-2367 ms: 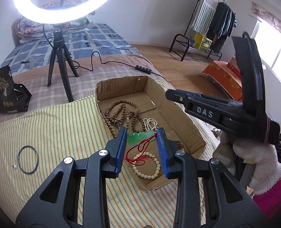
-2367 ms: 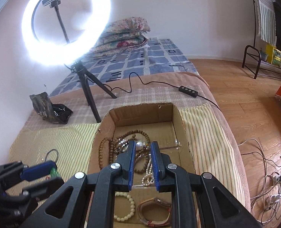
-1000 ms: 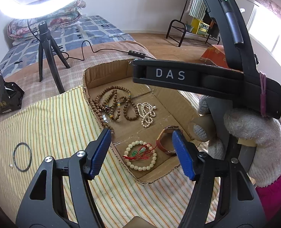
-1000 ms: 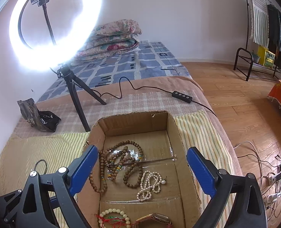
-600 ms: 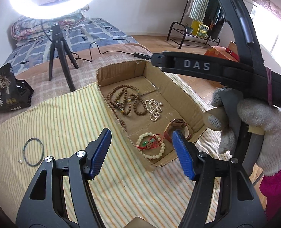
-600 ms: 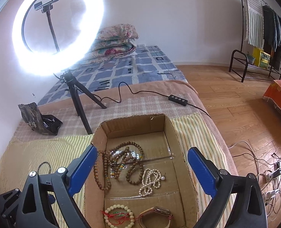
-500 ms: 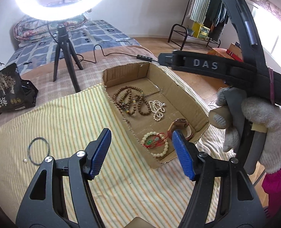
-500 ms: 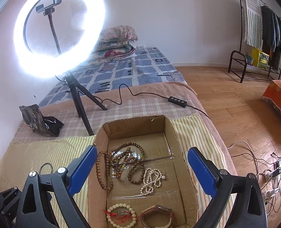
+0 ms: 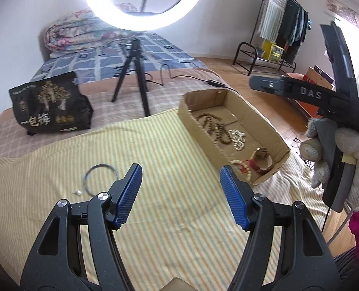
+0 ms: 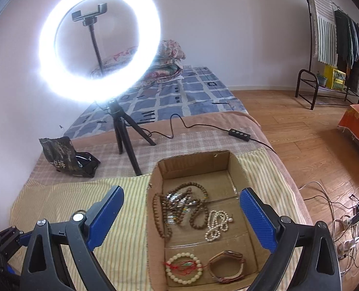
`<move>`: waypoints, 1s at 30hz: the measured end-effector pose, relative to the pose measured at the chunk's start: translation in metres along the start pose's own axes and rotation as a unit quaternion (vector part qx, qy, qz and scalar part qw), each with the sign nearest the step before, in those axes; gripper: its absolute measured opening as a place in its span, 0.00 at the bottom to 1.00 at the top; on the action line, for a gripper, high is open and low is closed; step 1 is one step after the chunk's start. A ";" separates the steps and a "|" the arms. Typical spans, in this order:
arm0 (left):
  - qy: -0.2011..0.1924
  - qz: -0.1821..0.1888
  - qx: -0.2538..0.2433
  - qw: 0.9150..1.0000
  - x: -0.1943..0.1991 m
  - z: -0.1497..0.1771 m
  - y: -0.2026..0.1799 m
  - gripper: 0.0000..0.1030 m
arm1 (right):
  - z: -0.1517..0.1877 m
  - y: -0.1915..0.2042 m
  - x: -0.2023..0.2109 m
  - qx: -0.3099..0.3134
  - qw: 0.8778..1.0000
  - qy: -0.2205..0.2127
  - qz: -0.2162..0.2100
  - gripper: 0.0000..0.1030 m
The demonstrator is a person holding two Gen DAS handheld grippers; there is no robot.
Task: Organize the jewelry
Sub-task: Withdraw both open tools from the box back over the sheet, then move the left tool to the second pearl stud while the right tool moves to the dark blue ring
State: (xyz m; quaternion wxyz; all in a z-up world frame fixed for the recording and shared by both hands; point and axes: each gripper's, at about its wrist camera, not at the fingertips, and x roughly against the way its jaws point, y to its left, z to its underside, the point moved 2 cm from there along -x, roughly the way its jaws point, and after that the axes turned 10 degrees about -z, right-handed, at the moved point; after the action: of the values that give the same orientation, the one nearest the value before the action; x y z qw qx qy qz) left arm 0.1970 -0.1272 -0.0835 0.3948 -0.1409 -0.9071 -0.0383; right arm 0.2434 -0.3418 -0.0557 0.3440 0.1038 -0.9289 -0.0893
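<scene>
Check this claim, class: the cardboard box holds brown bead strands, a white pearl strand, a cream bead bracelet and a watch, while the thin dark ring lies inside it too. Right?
Not quite. The thin dark ring lies outside the cardboard box, on the striped cloth, as the left wrist view shows. The brown bead strands, white pearl strand, cream bead bracelet and watch are in the box.

The ring light (image 10: 99, 43) blew out to white glare with a halo on the wall; daylight entered at right; both views were bright, edges bowed and vignetted, left view slightly motion-blurred
</scene>
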 end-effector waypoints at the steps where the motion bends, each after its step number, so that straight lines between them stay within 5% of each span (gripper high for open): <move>1: 0.000 -0.002 0.004 1.000 0.001 0.001 0.008 0.67 | 0.000 0.004 0.000 0.001 1.000 0.000 -0.003 0.95; 18: 0.006 -0.071 0.020 0.997 0.003 0.033 0.148 0.67 | 0.032 0.083 -0.044 0.036 0.996 0.043 -0.072 0.98; 26: 0.003 -0.066 0.003 0.998 -0.025 0.059 0.162 0.66 | 0.063 0.105 -0.079 0.059 0.992 0.081 -0.080 0.98; 30: 0.001 -0.069 -0.014 0.998 -0.046 0.067 0.154 0.53 | 0.079 0.113 -0.095 0.075 0.989 0.098 -0.079 0.98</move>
State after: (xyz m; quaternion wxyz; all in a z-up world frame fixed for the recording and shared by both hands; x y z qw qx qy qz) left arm 0.2236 0.0224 -0.1691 0.3907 -0.0837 -0.9134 -0.0779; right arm 0.2467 -0.2018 -0.1467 0.4166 0.2104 -0.8837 -0.0355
